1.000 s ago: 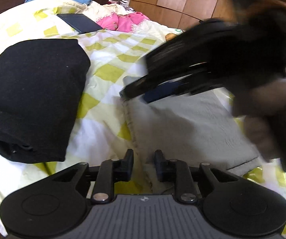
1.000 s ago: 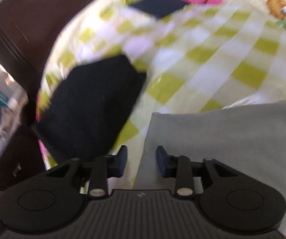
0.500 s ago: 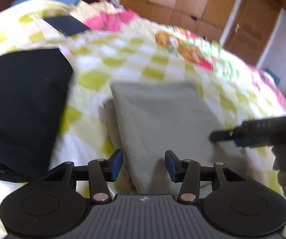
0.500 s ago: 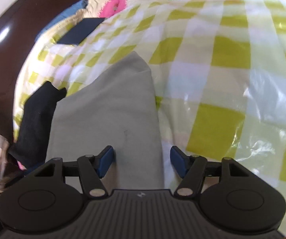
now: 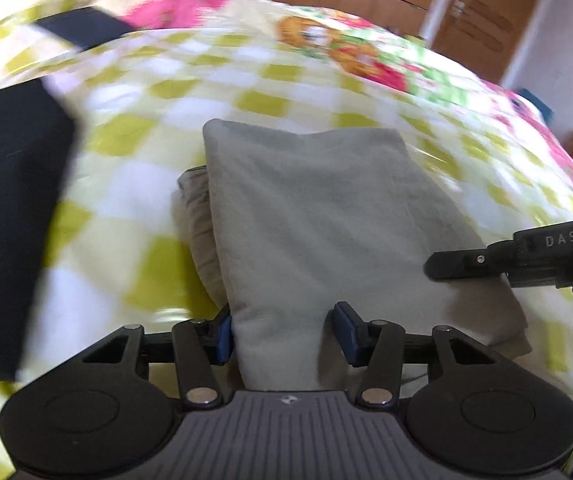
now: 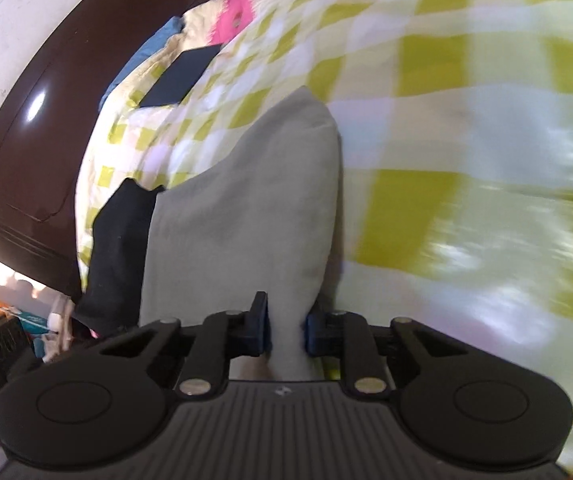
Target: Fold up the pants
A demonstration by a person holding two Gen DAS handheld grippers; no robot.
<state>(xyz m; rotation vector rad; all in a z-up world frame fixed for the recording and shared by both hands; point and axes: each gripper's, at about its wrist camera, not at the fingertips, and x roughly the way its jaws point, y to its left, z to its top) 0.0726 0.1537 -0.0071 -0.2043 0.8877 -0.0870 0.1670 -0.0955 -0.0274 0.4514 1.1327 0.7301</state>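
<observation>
Beside the grey pants (image 5: 318, 216) lies a black garment (image 5: 10, 220); left tongs (image 5: 284, 330) wide, right tongs (image 6: 285, 330) pinching the pants.

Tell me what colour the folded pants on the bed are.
Light grey. The pants show best in the left wrist view, lying on the yellow-and-white checked blanket.

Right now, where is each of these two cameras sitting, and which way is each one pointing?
Left wrist view: rides on the left claw, looking forward over the folded grey pants on the checked bedspread; its open fingers straddle the near edge, and the right claw's side enters at right.
Right wrist view: rides on the right claw, looking along the pants toward the dark headboard; its fingers pinch the fabric.
Shared: grey pants, bedspread, black garment.
</observation>
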